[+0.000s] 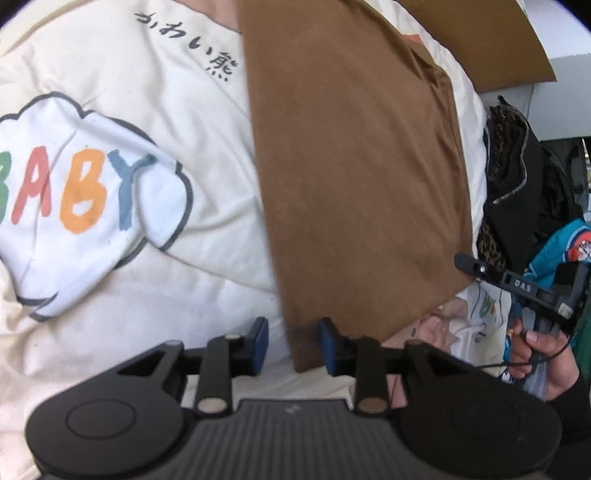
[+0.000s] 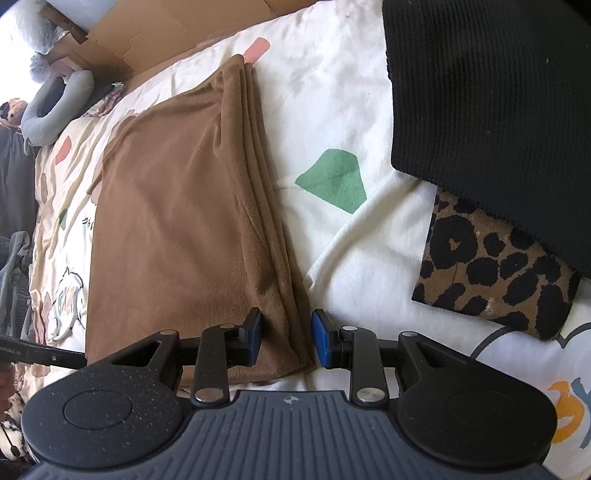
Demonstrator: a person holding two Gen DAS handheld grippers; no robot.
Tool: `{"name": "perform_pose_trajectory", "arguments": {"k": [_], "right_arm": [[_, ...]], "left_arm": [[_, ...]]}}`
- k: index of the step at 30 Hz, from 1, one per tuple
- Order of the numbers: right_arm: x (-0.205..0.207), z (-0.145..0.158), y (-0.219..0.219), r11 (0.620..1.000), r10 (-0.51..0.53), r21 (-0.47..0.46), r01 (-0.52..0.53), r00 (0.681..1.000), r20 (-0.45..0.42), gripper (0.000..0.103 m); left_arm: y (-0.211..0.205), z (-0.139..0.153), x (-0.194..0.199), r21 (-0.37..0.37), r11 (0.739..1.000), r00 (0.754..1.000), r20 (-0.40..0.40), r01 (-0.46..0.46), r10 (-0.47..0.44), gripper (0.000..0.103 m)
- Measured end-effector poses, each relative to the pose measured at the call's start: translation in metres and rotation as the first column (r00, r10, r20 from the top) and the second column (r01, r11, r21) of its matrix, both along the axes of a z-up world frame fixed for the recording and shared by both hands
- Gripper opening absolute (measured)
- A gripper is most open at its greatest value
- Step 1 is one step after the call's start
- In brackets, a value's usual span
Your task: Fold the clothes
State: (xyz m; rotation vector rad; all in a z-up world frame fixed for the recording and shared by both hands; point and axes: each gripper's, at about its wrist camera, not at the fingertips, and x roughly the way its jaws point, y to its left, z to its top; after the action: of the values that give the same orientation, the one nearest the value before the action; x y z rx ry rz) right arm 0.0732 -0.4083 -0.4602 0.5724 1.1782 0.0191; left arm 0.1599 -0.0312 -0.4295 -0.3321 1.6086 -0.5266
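Observation:
A folded brown garment (image 1: 354,177) lies flat on a cream bedspread (image 1: 155,74) printed with a "BABY" cloud. My left gripper (image 1: 293,345) is open, its fingers on either side of the garment's near corner, which rests against the right blue pad (image 1: 328,341). In the right wrist view the brown garment (image 2: 177,206) shows several stacked layers along its right edge. My right gripper (image 2: 286,338) is open and straddles that edge at the near corner. The right gripper (image 1: 517,284) also appears in the left wrist view, held by a hand (image 1: 539,354).
A black ribbed garment (image 2: 491,103) lies on a folded leopard-print piece (image 2: 487,266) to the right of the brown one. Brown cardboard (image 2: 177,33) borders the far edge of the bedspread (image 2: 354,251). A grey neck pillow (image 2: 55,107) and more clothes (image 2: 14,266) sit at the left.

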Motion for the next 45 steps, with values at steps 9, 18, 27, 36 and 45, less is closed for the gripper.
{"name": "perform_pose_trajectory", "arguments": {"k": [9, 18, 27, 36, 45], "right_arm": [[0.004, -0.011, -0.008, 0.998, 0.019, 0.062, -0.019, 1.0, 0.003, 0.037], [0.004, -0.001, -0.005, 0.997, 0.042, 0.069, -0.044, 0.999, 0.029, 0.009], [0.002, 0.018, -0.001, 0.995, 0.037, 0.087, -0.04, 0.999, 0.034, 0.007], [-0.009, 0.02, 0.016, 0.976, 0.033, 0.214, -0.033, 0.999, 0.005, 0.007], [-0.019, 0.01, 0.058, 0.947, 0.108, 0.308, -0.091, 0.993, -0.041, 0.007]], "left_arm": [[-0.001, -0.022, 0.005, -0.077, 0.995, 0.997, -0.042, -0.067, 0.064, 0.037], [0.001, -0.031, 0.001, -0.147, 0.982, 0.992, -0.07, -0.116, 0.106, 0.015], [0.0, -0.004, 0.018, -0.157, 0.986, 0.996, -0.076, -0.063, 0.051, 0.008], [0.03, 0.026, 0.033, -0.107, 0.993, 0.998, -0.038, -0.051, 0.047, 0.008], [0.046, 0.022, 0.038, -0.022, 0.997, 0.997, -0.033, -0.074, 0.074, 0.008]]}}
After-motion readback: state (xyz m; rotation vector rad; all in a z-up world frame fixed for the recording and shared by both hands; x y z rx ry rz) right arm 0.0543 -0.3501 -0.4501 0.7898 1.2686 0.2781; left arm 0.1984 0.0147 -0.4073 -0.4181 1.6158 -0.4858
